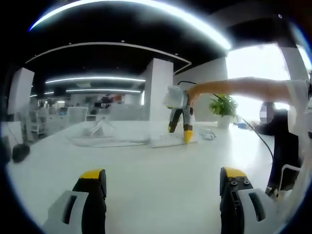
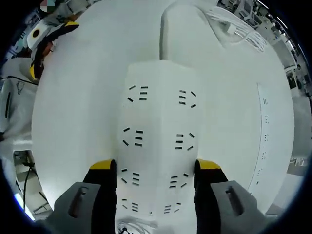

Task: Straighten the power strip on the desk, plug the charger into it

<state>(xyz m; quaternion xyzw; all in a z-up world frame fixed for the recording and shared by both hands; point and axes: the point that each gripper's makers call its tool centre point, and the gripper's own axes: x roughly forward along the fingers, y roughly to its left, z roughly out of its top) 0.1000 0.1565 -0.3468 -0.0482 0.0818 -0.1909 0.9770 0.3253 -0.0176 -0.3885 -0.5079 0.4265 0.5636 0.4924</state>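
White desk (image 2: 78, 97); right gripper (image 2: 156, 168) jaws straddle power strip (image 2: 158, 126).

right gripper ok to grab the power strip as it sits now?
Probably yes. The right gripper is open, one jaw on either side of the power strip, and nothing lies between them. In the left gripper view it stands at the strip on the desk. Whether the jaws touch it is unclear.
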